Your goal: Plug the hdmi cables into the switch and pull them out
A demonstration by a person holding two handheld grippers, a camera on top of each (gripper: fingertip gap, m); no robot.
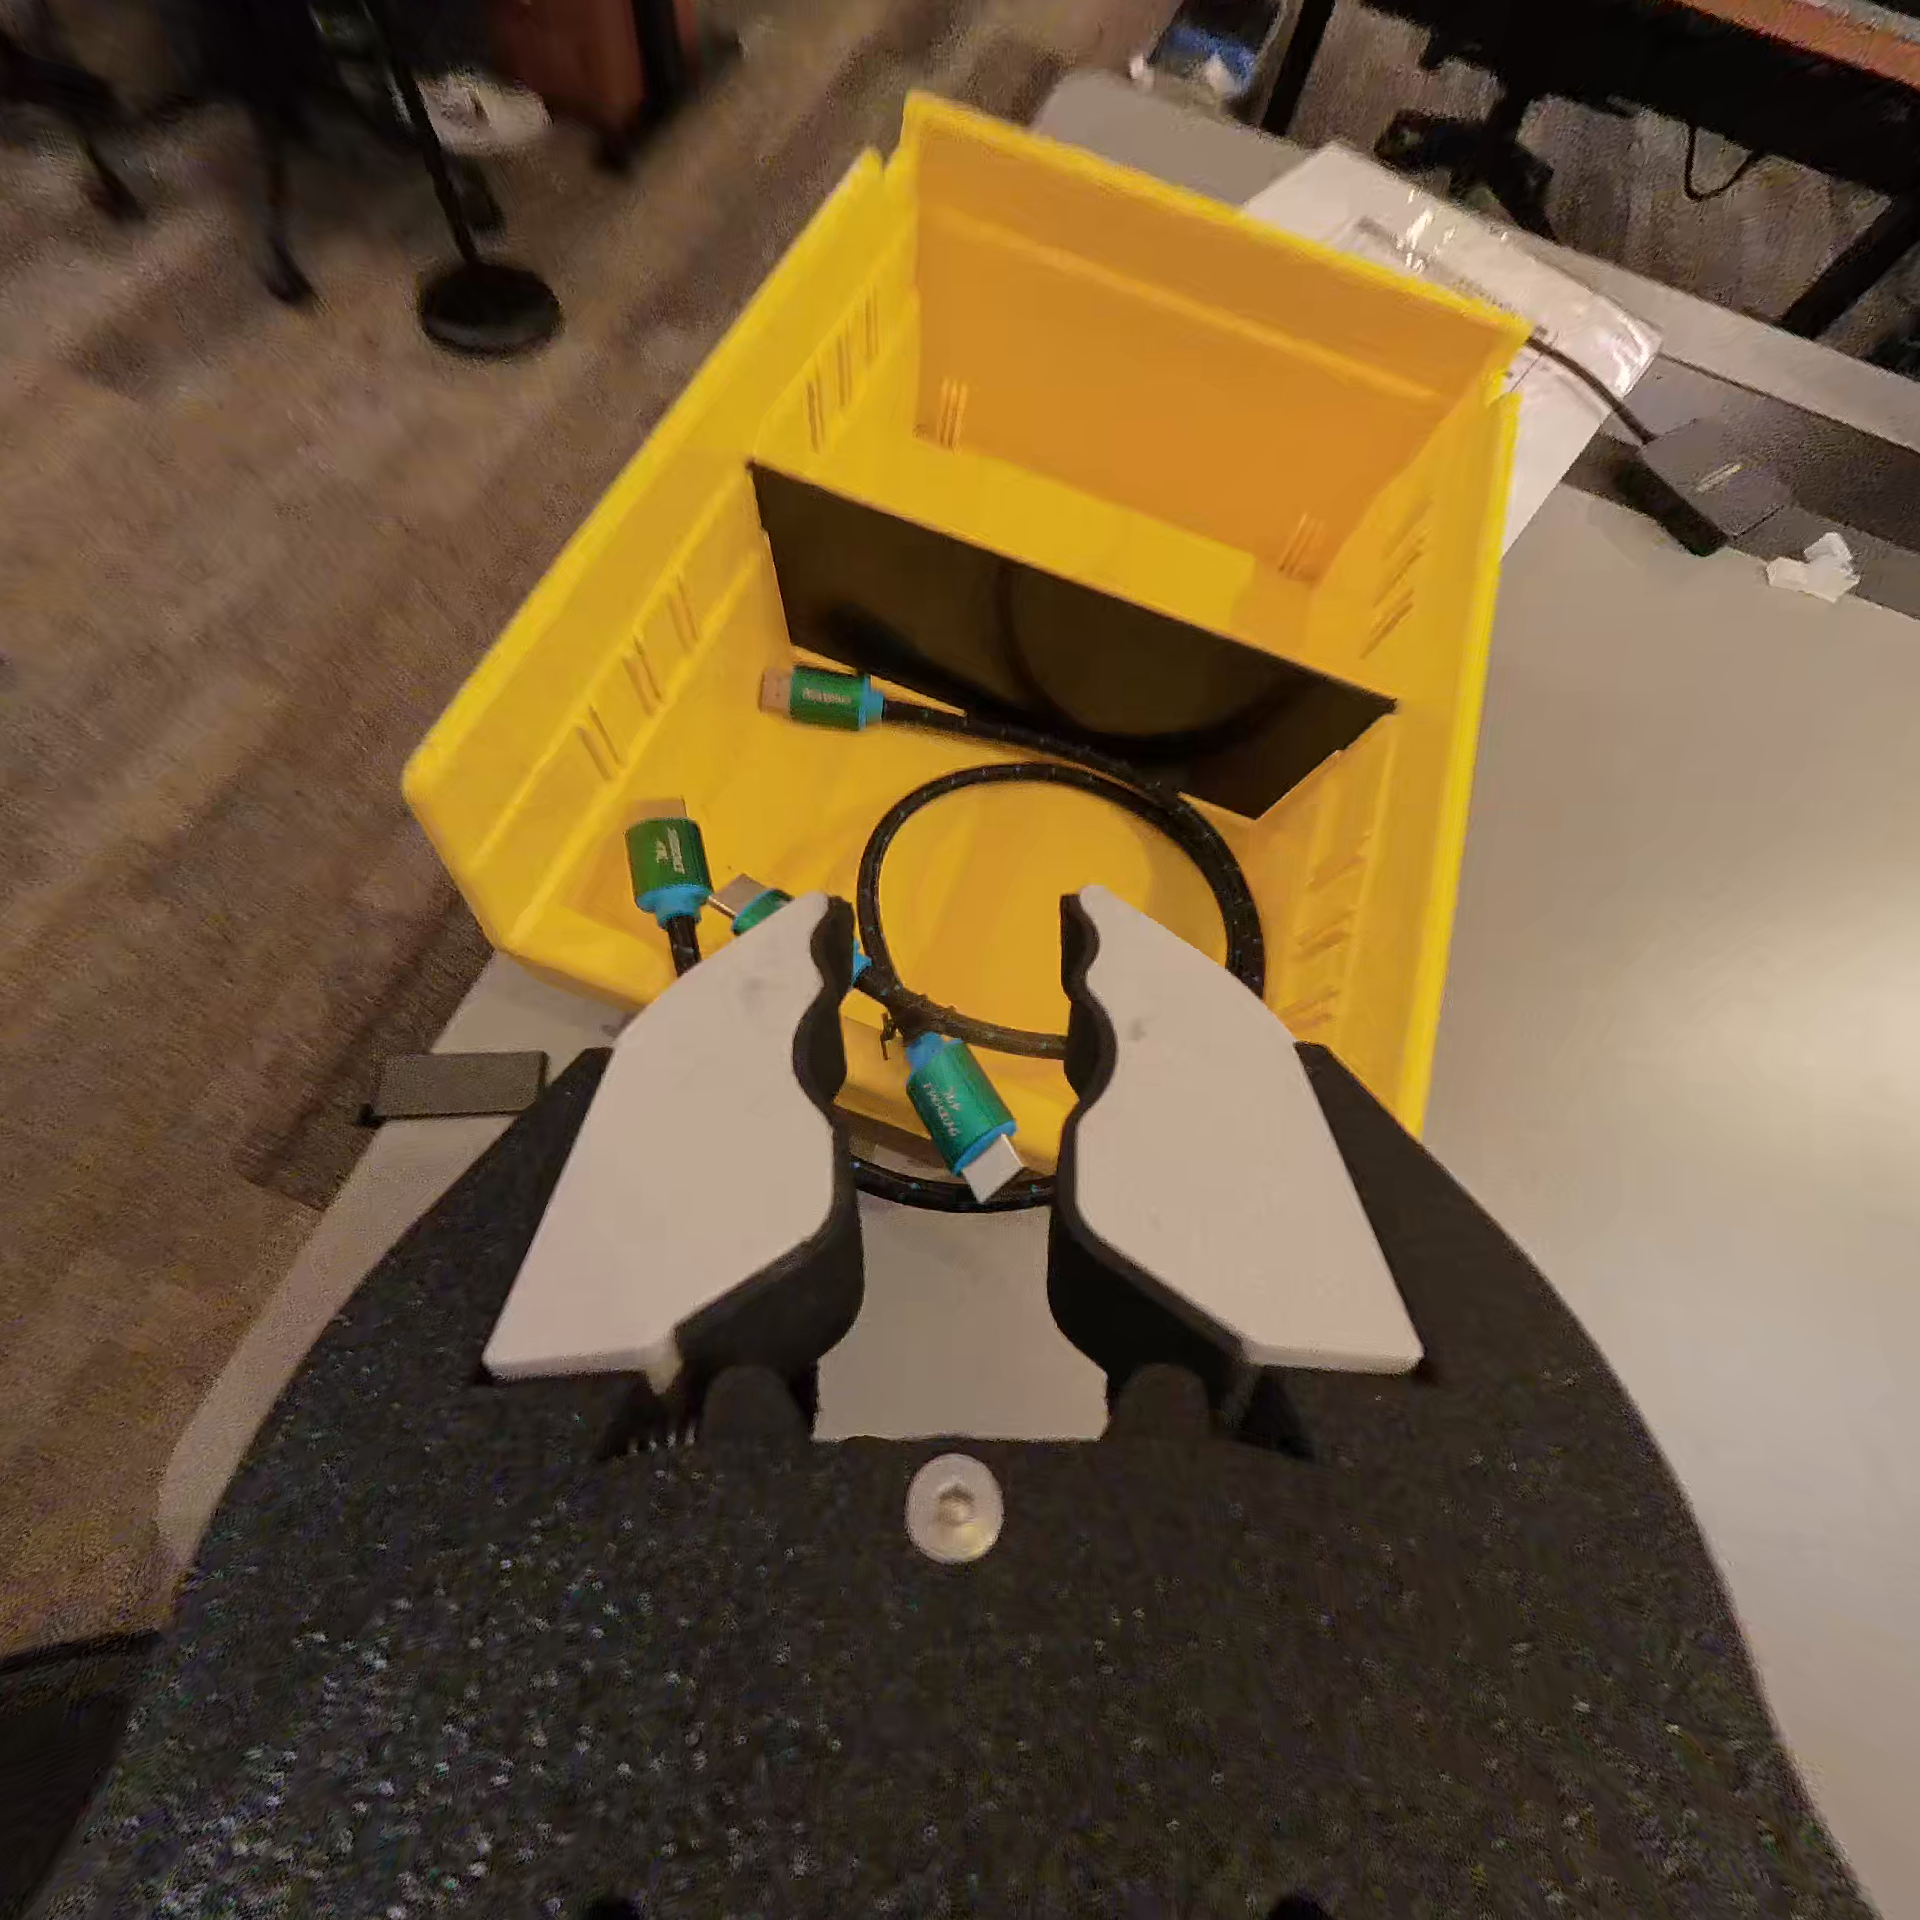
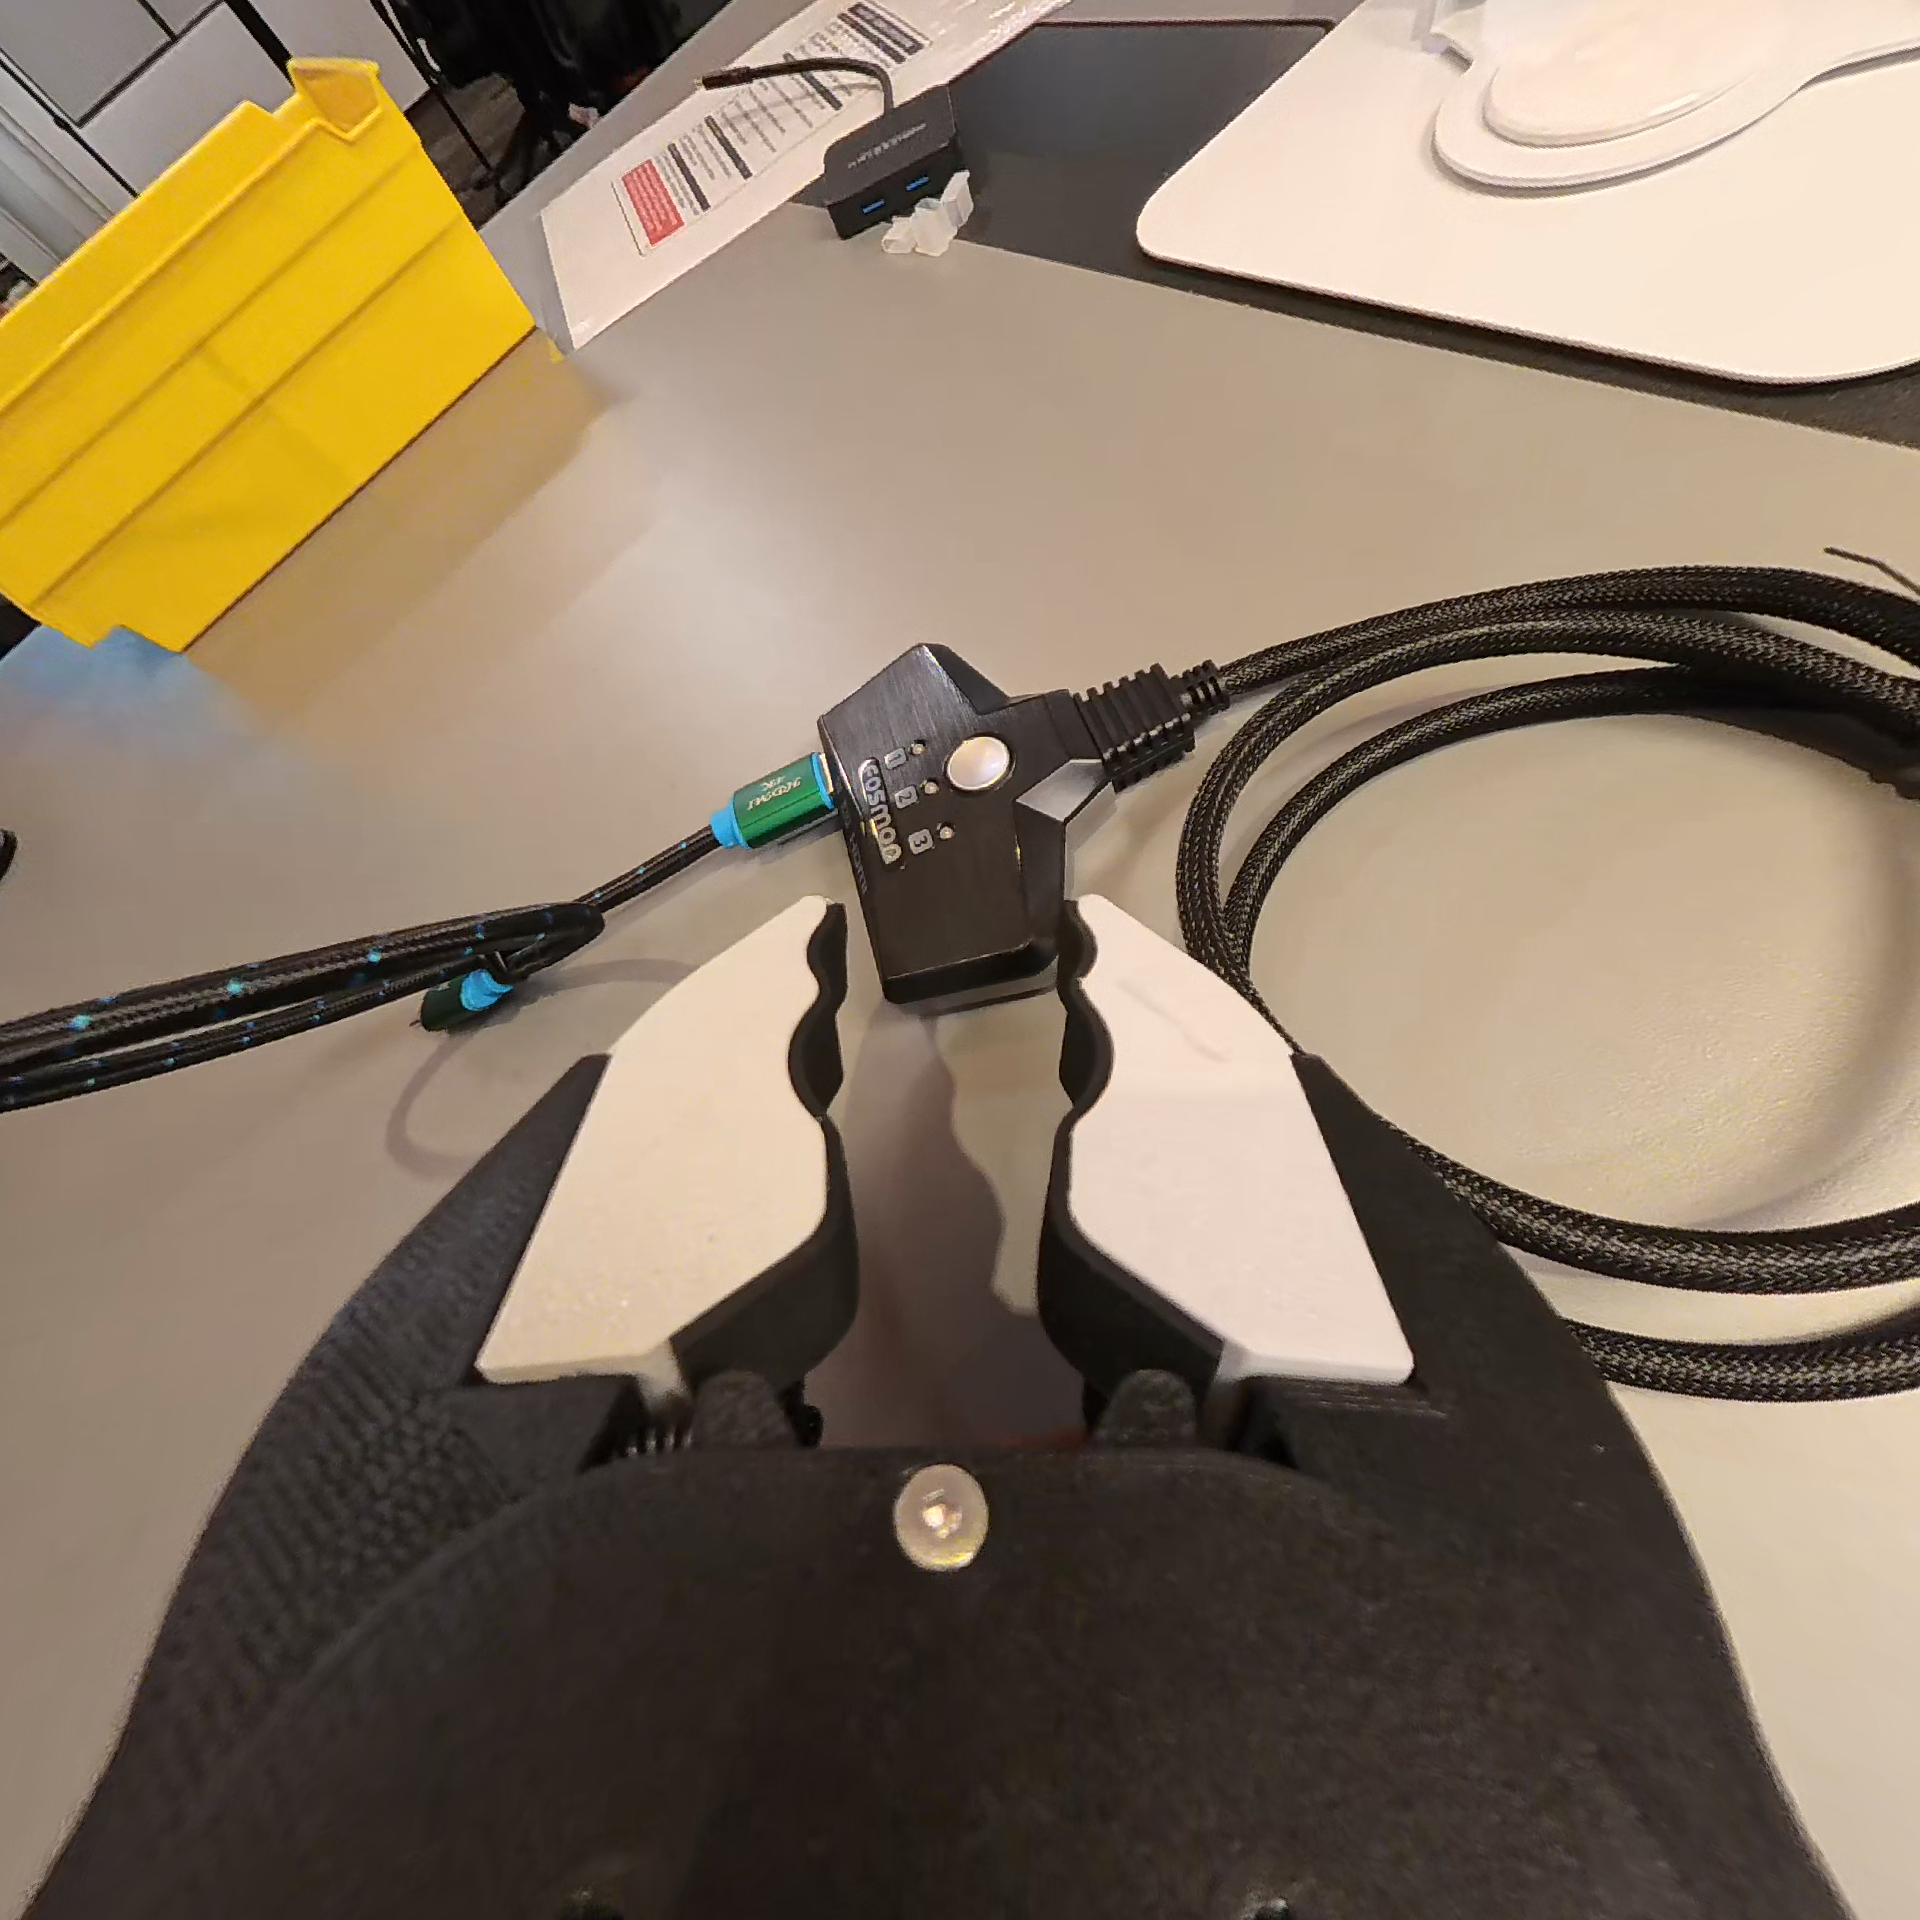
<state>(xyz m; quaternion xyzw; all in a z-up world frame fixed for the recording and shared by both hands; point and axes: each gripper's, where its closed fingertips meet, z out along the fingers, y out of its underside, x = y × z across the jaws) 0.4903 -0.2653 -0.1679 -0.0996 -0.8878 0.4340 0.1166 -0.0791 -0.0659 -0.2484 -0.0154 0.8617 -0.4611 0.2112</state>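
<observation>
In the right wrist view a black HDMI switch (image 2: 935, 831) lies on the grey table (image 2: 727, 499). One green HDMI plug (image 2: 774, 805) is plugged into its left side. A second green plug (image 2: 457, 1003) lies loose on the table to the left. My right gripper (image 2: 951, 914) is open, with its fingertips on either side of the switch's near end and small gaps showing. In the left wrist view my left gripper (image 1: 945, 914) is open over the near edge of a yellow bin (image 1: 582, 727). Between its fingers a green plug (image 1: 961, 1112) hangs over the bin's edge, untouched. Two more green plugs (image 1: 826, 698) (image 1: 670, 862) and a coiled cable (image 1: 1195, 821) lie in the bin.
A thick black braided cable (image 2: 1455, 665) runs from the switch and loops to the right. A black divider (image 1: 1039, 644) crosses the bin. A printed sheet (image 2: 727, 156), a black USB hub (image 2: 894, 156) and a white mat (image 2: 1558, 208) lie at the back. The table edge and carpet (image 1: 260, 727) are to the left. The tips of one gripper are about 60 cm away from the tips of the other. My right gripper's tips are some 4 cm from the black HDMI switch (image 2: 935, 831).
</observation>
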